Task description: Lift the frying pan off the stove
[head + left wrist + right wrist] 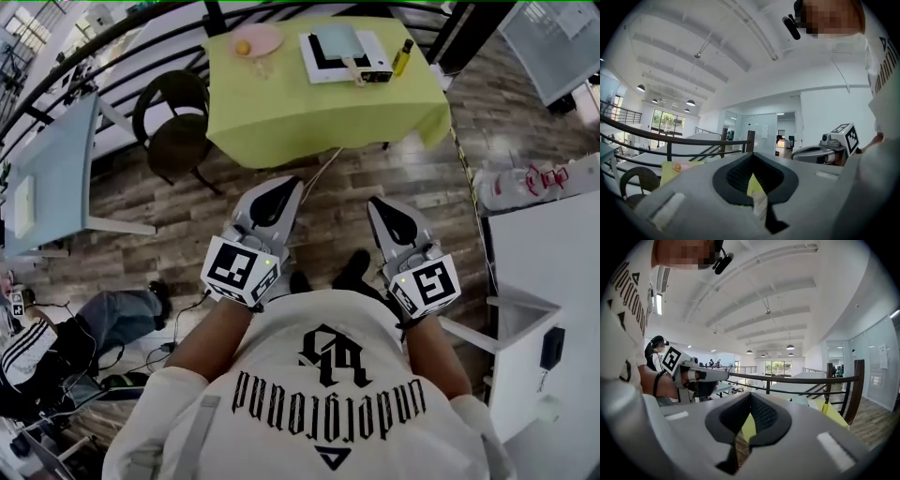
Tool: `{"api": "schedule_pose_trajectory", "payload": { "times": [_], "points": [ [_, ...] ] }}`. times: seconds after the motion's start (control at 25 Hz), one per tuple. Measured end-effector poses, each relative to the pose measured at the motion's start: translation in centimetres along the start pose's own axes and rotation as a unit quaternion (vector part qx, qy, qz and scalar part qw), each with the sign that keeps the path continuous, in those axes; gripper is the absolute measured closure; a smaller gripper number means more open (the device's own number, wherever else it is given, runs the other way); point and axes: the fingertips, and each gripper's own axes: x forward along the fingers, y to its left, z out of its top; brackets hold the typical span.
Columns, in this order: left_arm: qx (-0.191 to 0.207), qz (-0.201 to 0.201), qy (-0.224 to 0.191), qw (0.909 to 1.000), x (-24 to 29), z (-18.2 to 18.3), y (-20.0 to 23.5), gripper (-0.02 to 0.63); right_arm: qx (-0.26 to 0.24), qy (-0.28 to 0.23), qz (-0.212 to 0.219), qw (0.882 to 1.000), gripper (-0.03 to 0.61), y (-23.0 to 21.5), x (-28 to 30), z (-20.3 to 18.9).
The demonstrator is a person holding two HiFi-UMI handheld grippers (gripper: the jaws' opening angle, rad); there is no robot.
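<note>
Far ahead, on a lime-green table [309,117], a white stove [345,58] carries a pale blue square frying pan [336,41], its light handle pointing toward me. Both grippers are held close to my chest, well short of the table. My left gripper [282,189] is shut and empty, aimed at the table's near edge. My right gripper [381,208] is shut and empty too. In the left gripper view the closed jaws [757,190] fill the bottom, with the right gripper [827,150] beside them. The right gripper view shows its own closed jaws [743,430] and the left gripper [691,373].
A pink plate [255,40] with a yellow item and a dark bottle [402,56] share the green table. A dark round chair [174,120] stands at its left. A grey table [52,178] is at far left, a white table [548,272] at right. A seated person [66,342] is lower left.
</note>
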Motion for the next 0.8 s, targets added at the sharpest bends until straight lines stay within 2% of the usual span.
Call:
{"api": "schedule_pose_trajectory", "payload": {
  "times": [0.44, 0.8],
  "points": [
    [-0.004, 0.045, 0.012, 0.9989, 7.4, -0.7, 2.8, 0.607, 0.011, -0.003, 0.045, 0.999, 0.577, -8.1, 4.5, -1.4],
    [-0.027, 0.074, 0.034, 0.9963, 19.4, -2.2, 3.7, 0.607, 0.016, -0.001, 0.076, 0.997, 0.577, -20.9, 6.6, -1.7]
  ]
}}
